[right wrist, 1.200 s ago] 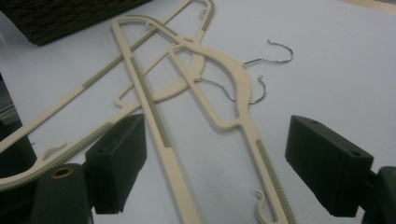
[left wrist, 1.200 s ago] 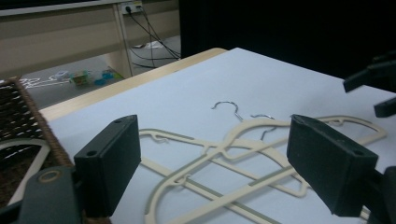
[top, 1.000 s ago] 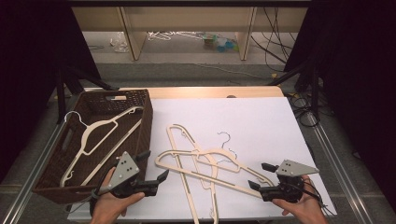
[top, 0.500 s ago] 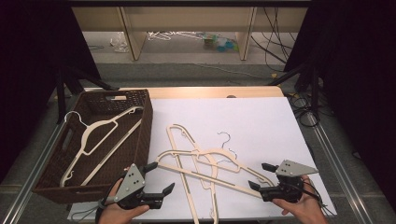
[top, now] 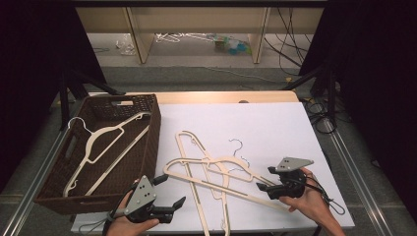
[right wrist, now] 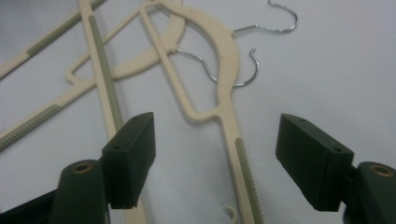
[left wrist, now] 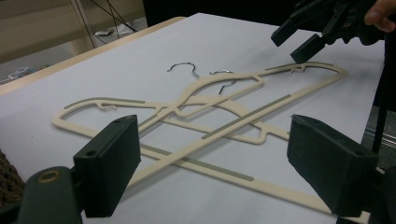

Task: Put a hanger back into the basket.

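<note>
A loose pile of cream plastic hangers (top: 216, 169) with metal hooks lies crossed on the white table top (top: 265, 128). My left gripper (top: 169, 191) hovers open at the front edge, just left of the pile, its jaws pointing right. In the left gripper view the hangers (left wrist: 219, 107) lie beyond the open gripper (left wrist: 219, 168), and the right gripper (left wrist: 317, 28) shows at top right. My right gripper (top: 264, 179) is open at the pile's right end. In the right gripper view one hanger arm (right wrist: 233, 140) runs between the wide jaws of the gripper (right wrist: 222, 158), untouched.
A dark woven basket (top: 152, 132) stands at the table's left with one cream hanger (top: 105, 142) lying inside. Cables (top: 319, 113) hang off the table's right side. A shelf (top: 196, 19) stands behind the table, with clutter on the floor beneath it.
My left gripper has slid right and back toward the person, away from the basket's corner, and turned its jaws toward the pile. The right gripper and hangers have not moved.
</note>
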The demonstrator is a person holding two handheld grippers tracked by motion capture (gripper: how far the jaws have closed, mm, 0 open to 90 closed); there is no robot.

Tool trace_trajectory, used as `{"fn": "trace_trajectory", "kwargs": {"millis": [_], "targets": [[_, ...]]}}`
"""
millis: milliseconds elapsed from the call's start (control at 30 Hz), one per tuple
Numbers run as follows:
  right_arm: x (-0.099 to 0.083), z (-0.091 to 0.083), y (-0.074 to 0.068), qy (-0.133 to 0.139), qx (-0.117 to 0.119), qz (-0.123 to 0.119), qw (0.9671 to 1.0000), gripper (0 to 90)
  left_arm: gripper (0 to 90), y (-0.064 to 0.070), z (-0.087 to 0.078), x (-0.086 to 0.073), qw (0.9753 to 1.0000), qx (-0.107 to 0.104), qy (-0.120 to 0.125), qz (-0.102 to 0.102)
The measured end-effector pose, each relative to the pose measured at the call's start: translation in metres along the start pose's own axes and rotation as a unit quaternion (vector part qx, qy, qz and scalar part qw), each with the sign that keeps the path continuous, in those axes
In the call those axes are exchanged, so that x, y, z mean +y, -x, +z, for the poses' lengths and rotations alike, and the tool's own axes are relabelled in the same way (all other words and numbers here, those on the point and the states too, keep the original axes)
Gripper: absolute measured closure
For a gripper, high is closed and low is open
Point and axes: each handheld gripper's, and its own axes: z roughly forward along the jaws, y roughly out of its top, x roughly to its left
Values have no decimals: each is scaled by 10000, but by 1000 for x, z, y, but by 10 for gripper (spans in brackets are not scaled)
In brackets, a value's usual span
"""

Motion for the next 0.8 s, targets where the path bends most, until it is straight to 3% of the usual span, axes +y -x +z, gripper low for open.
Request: {"fn": "trace_trajectory", "kwargs": {"millis": [233,367,400,467,500,600,800], "targets": [[5,19,12,-532,101,0,9985,406,173,1,1,0,10000,-50,-65,9],[10,29,19,-618,81,-143,9980,476,172,3,3,0,9998,-166,-69,-2],[11,30,20,-673,63,-146,9976,495,172,2,2,0,9998,-177,-72,75],[13,32,21,-792,140,-68,9967,529,173,3,2,1,9999,-136,-80,37],[14,32,19,-961,180,109,9951,543,173,2,1,1,9999,-130,-73,37],[14,36,21,-1059,191,-210,9940,585,175,2,1,1,9999,-118,-82,33],[18,40,23,-1178,317,-294,9921,625,179,2,1,1,9999,-128,-89,33]]}}
